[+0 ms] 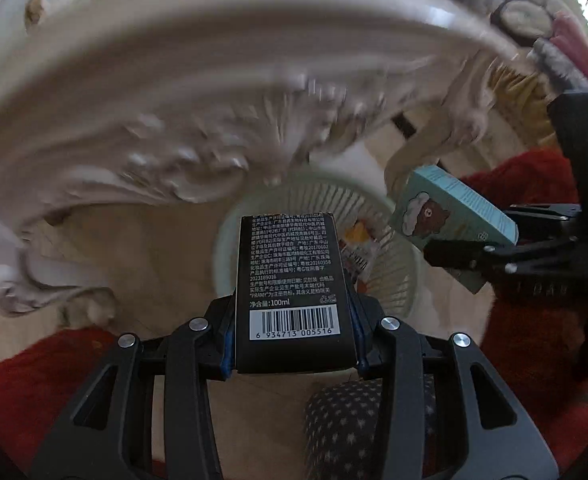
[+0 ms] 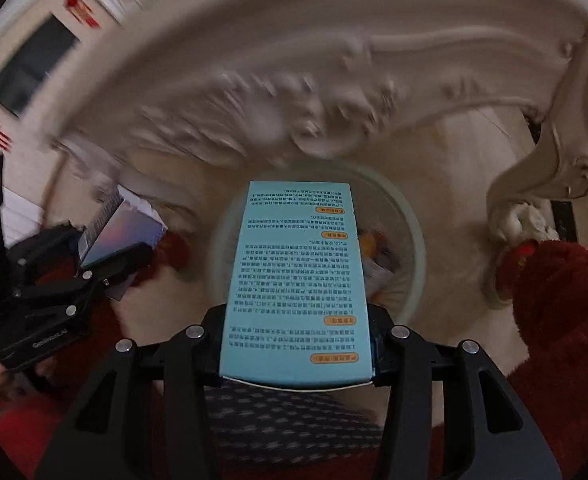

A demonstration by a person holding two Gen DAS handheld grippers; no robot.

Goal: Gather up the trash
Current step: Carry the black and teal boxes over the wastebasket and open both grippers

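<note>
Black arms of the left tool [image 1: 294, 344] squeeze tight on a black box [image 1: 291, 280] with a barcode. Next to it, the right tool [image 2: 296, 350] squeezes tight on a blue box [image 2: 298, 280] covered in small print. Both boxes point down at a pale, round basket [image 1: 394, 280] on the floor, just under the edge of a carved white worktop [image 1: 133, 92]. Some bright scraps already lie inside the basket — so part of the job looks done. Both boxes are off the worktop but not dropped in yet — I think letting go over the basket comes next.
</note>
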